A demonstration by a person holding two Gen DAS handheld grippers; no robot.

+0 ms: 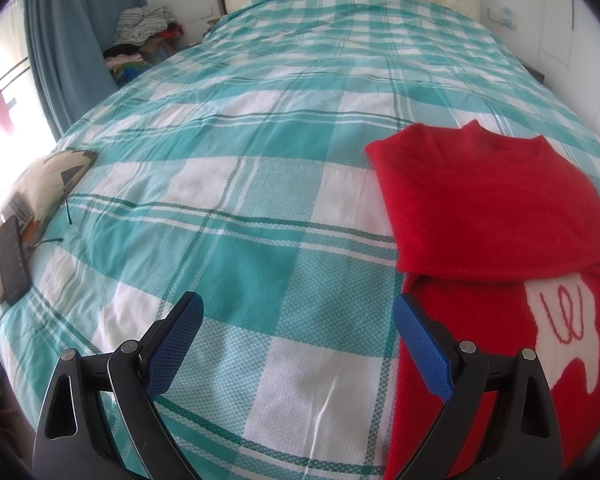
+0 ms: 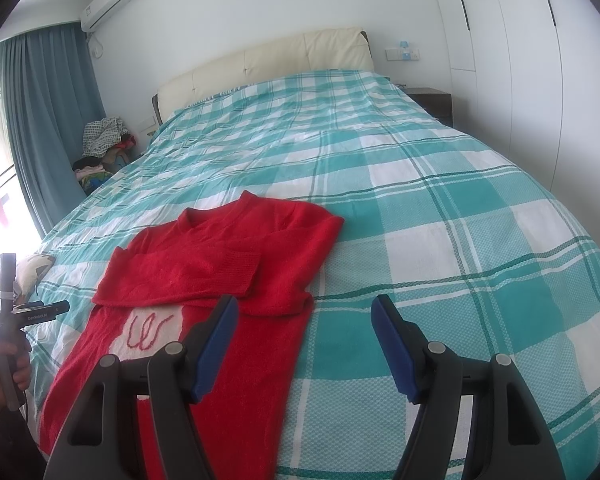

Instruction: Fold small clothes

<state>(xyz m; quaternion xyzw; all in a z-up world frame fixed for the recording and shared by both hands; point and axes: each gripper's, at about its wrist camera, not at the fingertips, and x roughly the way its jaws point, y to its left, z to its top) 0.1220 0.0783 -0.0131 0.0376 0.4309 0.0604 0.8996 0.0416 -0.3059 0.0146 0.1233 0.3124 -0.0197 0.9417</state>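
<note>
A small red sweater [image 2: 220,264] with a white patch and red squiggle lies flat on the teal and white checked bedspread [image 2: 440,216]. Both sleeves are folded across its chest. It also shows at the right of the left wrist view [image 1: 500,216]. My left gripper [image 1: 298,316] is open and empty, just left of the sweater's lower edge. My right gripper [image 2: 304,320] is open and empty, above the sweater's lower right edge. The left gripper's handle, held in a hand, shows at the far left of the right wrist view [image 2: 8,320].
A small patterned cushion [image 1: 48,184] with a dark phone [image 1: 12,260] on it lies at the bed's left edge. A pile of clothes [image 2: 104,144] sits beside the blue curtain [image 2: 48,120]. A cream headboard [image 2: 268,64], a dark nightstand [image 2: 432,100] and white wardrobes stand behind.
</note>
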